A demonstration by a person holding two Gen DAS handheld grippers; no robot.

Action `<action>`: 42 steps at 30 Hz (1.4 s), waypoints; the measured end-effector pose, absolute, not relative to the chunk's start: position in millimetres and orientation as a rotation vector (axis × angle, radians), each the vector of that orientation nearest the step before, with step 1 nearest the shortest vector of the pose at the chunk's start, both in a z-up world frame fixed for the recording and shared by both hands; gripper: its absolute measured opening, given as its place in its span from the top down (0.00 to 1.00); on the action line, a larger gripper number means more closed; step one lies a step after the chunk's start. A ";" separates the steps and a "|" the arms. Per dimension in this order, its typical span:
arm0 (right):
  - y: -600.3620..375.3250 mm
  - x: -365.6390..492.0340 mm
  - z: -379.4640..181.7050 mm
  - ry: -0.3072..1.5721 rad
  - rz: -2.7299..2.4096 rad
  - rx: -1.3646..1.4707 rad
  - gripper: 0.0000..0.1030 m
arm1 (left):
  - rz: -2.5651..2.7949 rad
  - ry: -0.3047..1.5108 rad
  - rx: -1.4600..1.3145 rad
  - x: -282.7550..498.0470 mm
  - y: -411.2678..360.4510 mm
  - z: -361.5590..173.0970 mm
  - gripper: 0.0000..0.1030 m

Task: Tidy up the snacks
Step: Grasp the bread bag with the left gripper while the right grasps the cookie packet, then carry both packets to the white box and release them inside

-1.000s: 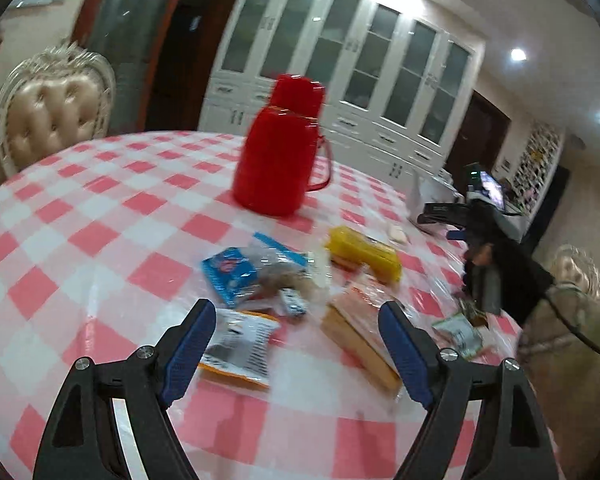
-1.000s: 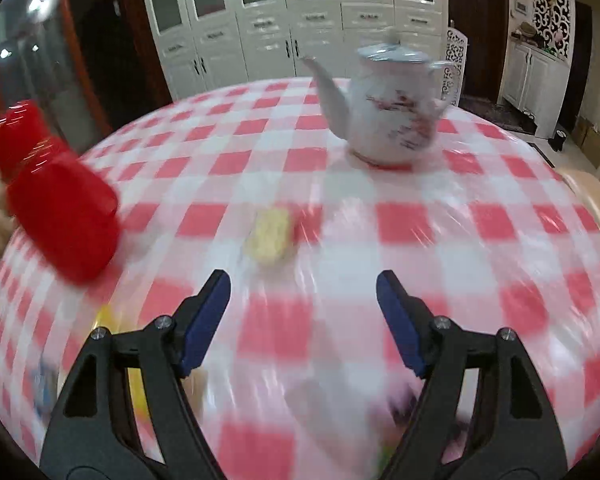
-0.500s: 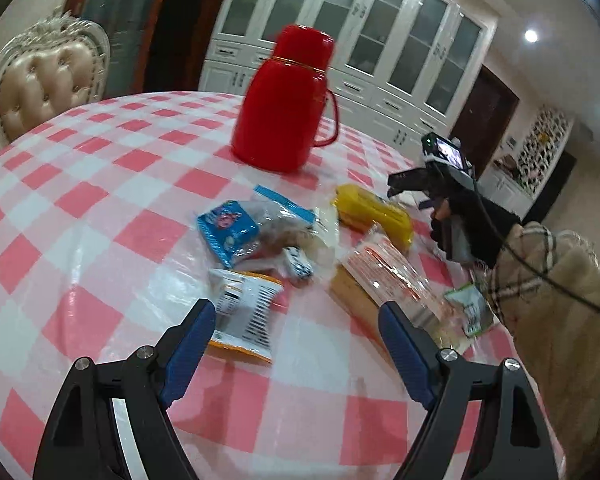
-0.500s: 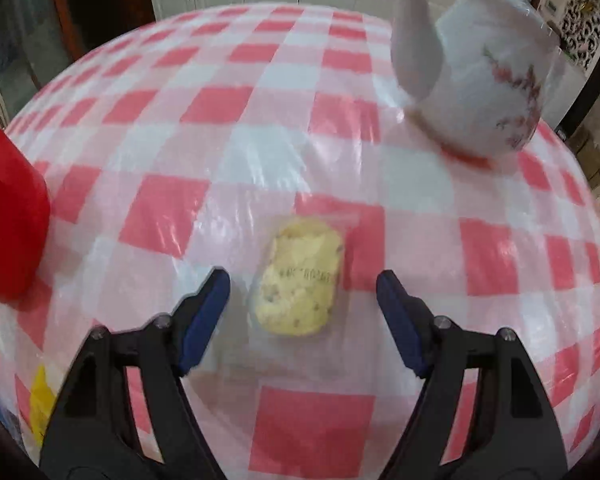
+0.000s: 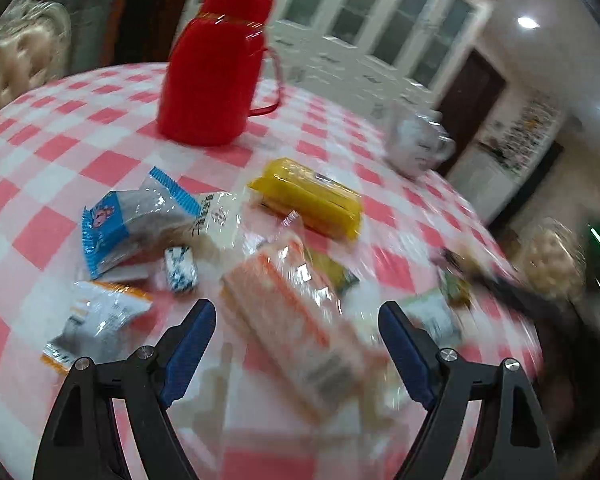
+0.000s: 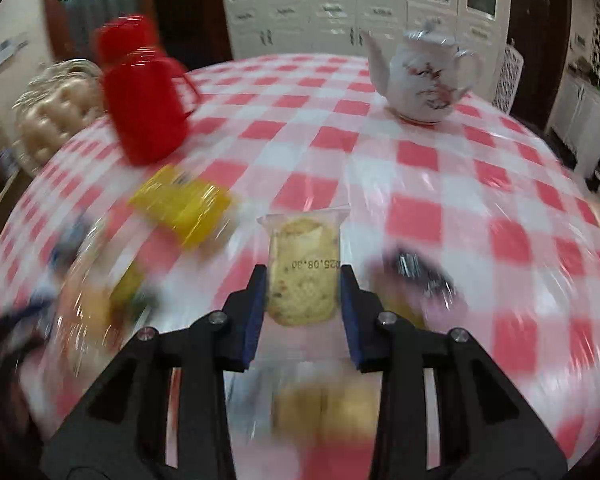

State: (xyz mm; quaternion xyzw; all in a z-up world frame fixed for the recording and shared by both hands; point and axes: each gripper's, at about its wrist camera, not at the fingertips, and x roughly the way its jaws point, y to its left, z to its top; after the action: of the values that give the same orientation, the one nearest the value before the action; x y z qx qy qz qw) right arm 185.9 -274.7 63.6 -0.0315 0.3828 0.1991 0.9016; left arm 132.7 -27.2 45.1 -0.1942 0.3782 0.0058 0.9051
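right gripper (image 6: 303,285): fingers closing on the wrapped cookie (image 6: 303,270), long axis toward 12 o'clock
left gripper (image 5: 296,344): fingers wide, empty
snack pile (image 5: 284,304): on tabletop (image 6: 420,160), 9 o'clock of cookie

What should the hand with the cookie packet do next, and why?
Probably carry it over and set it down by the snack pile. The right gripper has its jaws closing with the wrapped cookie between them, lifted off the table, while the yellow pack and other snacks lie grouped to its left.
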 end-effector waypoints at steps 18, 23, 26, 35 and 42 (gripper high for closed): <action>-276.5 -42.1 26.4 0.792 0.492 0.114 0.62 | -0.042 0.842 -0.248 20.6 -37.5 30.2 0.47; -265.4 -69.8 30.1 0.766 0.490 0.079 0.62 | -0.077 0.807 -0.221 -24.2 -42.6 31.5 0.47; -261.6 -82.5 30.7 0.759 0.490 0.080 0.62 | -0.095 0.794 -0.185 -46.9 -48.7 34.8 0.47; -259.5 -117.6 42.6 0.721 0.485 0.065 0.62 | -0.147 0.777 -0.118 -94.1 -65.7 39.9 0.47; -274.9 -141.8 51.9 0.687 0.467 0.066 0.62 | -0.198 0.743 -0.062 -120.9 -90.6 52.2 0.48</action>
State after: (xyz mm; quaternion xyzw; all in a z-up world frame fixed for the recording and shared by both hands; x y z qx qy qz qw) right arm -141.8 -274.9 51.9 0.0319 0.3339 0.2266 0.9144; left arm -120.9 -90.6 52.2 -0.0302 0.3622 -0.0966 0.9266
